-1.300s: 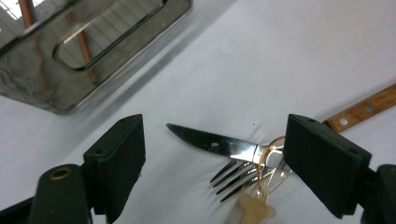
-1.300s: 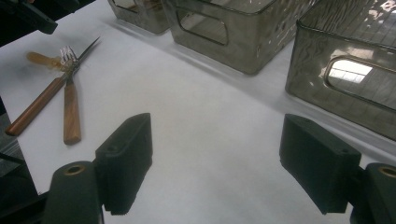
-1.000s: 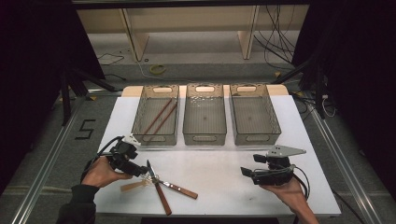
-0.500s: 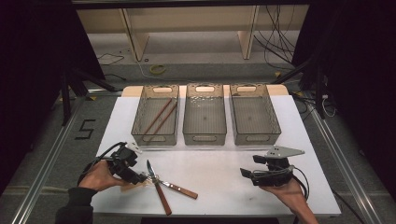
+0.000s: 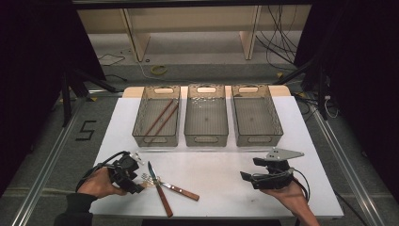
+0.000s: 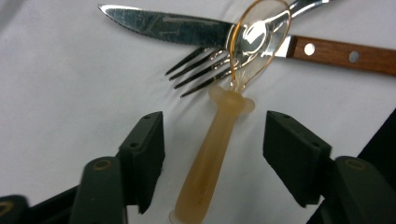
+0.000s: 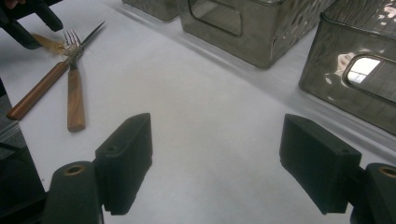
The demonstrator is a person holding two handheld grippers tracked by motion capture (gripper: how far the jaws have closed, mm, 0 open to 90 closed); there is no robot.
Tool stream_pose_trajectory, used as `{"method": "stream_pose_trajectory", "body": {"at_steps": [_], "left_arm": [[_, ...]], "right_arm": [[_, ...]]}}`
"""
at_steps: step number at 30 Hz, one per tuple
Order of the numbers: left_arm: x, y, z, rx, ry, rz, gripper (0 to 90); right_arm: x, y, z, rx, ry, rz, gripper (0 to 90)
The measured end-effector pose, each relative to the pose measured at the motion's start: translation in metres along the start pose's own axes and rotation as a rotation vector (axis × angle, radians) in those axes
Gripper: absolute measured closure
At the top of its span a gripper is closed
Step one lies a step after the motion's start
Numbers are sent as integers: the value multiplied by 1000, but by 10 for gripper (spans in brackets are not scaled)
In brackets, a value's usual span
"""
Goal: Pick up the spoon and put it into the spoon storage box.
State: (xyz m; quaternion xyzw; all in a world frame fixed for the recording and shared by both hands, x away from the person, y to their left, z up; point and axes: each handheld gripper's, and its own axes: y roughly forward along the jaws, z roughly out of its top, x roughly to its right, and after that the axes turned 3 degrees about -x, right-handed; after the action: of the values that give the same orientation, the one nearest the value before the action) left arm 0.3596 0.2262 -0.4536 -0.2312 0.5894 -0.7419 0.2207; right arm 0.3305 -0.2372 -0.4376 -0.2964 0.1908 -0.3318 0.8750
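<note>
Three bins (image 5: 205, 120) are sitting across the table (image 5: 221, 174). Right gripper (image 5: 249, 178) is resting wide open near its right front. Left gripper (image 6: 212, 154) has just been closing around the amber spoon (image 6: 219, 140) lying over the knife (image 6: 187, 30) and fork (image 6: 201, 70), pads not touching.

spoon (image 6: 219, 140) between jaws of left gripper (image 6: 212, 158), bowl on fork (image 6: 201, 70) | knife (image 6: 187, 32) behind fork, crossing it | three bins (image 5: 206, 117) in row behind, chopsticks (image 5: 160, 117) in left bin
</note>
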Motion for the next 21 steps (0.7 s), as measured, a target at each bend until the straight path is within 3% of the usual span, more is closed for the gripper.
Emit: {"method": "stream_pose_trajectory", "body": {"at_steps": [4, 15, 21], "left_arm": [[-2, 4, -1, -17, -15, -1, 466], [-2, 7, -2, -43, 2, -22, 603], [-1, 9, -1, -61, 46, -10, 675]], "right_arm": [[0, 0, 0, -2, -1, 0, 264], [-1, 1, 0, -7, -6, 3, 265], [-1, 1, 0, -9, -8, 5, 266]]}}
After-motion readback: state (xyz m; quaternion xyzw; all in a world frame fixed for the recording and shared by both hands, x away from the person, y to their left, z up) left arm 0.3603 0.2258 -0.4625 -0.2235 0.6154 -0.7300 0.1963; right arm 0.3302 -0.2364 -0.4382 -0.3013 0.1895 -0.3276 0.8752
